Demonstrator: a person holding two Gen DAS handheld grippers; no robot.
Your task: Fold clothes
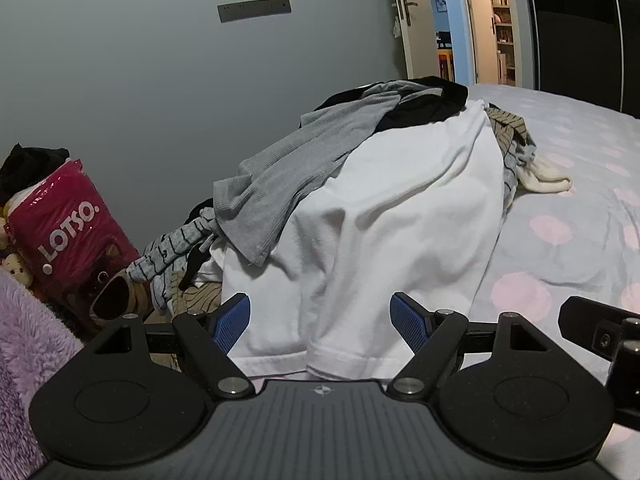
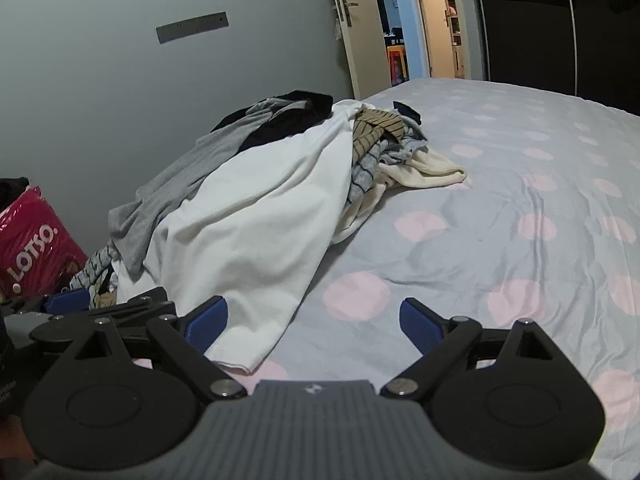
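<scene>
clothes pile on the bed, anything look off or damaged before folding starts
No damage or spill shows. The clothes pile is just a jumble: a white shirt drapes down over it, a grey top lies across that. Both grippers, left and right, are open, holding nothing.

Bed [image 2: 500, 208] in pink-dotted grey sheet, heaped clothes pile [image 2: 256, 208] along its wall-side edge, white shirt [image 1: 392, 220] draped on top.

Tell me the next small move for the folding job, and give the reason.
Probably ease the left gripper forward and shut it on the hem of the white shirt. Both grippers are open and hold nothing, the shirt lies on top of the clothes pile, and its hem sits right between the left fingers. The right gripper faces mostly bare bedsheet.
</scene>
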